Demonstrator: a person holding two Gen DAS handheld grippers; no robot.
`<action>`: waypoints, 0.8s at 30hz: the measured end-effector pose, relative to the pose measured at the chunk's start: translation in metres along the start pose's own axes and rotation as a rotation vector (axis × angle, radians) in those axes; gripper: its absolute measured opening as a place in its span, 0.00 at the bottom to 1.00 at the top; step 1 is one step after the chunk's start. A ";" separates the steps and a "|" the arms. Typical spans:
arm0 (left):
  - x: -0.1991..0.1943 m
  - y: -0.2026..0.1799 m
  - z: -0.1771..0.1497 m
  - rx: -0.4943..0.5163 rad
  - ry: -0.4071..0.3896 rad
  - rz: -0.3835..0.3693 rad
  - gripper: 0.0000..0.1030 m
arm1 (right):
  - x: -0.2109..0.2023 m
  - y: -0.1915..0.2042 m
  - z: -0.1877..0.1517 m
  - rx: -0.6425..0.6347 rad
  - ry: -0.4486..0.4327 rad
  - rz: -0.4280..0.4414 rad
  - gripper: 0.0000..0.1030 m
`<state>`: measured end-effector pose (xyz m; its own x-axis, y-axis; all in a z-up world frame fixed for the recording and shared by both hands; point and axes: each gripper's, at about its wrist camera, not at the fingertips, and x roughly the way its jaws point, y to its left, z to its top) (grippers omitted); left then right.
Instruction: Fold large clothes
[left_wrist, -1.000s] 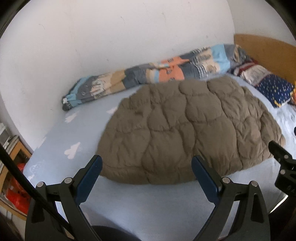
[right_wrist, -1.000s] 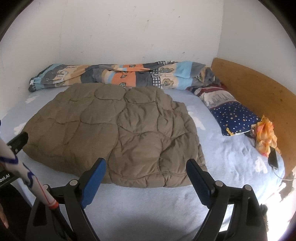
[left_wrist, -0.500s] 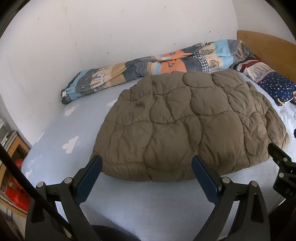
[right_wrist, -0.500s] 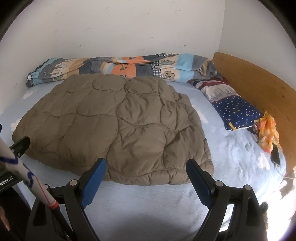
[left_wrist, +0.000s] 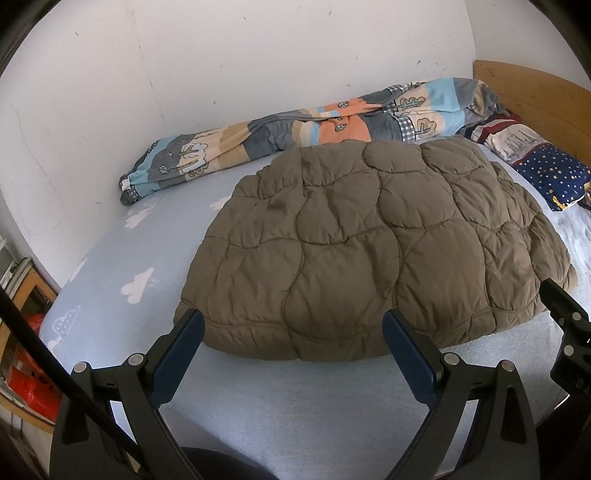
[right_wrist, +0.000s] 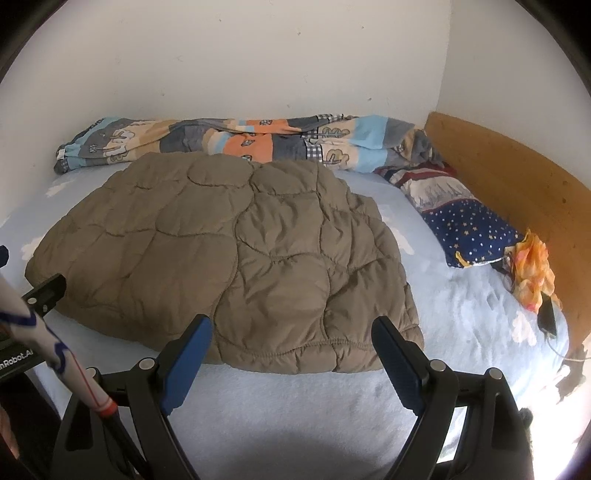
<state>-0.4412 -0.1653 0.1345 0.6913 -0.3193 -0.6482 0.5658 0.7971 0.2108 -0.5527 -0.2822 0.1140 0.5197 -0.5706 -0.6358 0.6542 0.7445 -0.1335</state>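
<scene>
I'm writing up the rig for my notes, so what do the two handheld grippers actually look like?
Both the left gripper and the right gripper share one build: matte black angular linkage arms with silver round pivot bolts, each ending in two flat dark-blue fingers. A thin black cable crosses the left view. A white pole with blue markings and a red band crosses the right view.

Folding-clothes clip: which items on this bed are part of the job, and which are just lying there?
Job: brown quilted jacket, left gripper, right gripper, both open.

Lying about: patchwork duvet, star pillow, orange cloth, black phone.
</scene>
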 end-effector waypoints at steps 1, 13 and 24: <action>0.000 0.000 0.000 0.000 -0.001 -0.001 0.94 | -0.001 0.001 0.000 -0.005 -0.007 -0.002 0.88; -0.019 0.002 0.002 -0.011 -0.047 -0.019 0.94 | -0.015 0.007 0.003 -0.018 -0.048 0.009 0.88; -0.104 0.026 0.008 -0.106 -0.172 -0.001 0.94 | -0.097 0.004 0.022 0.065 -0.137 0.129 0.89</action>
<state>-0.4944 -0.1155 0.2136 0.7626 -0.3952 -0.5122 0.5221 0.8434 0.1265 -0.5879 -0.2316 0.1916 0.6687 -0.5171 -0.5343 0.6090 0.7932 -0.0053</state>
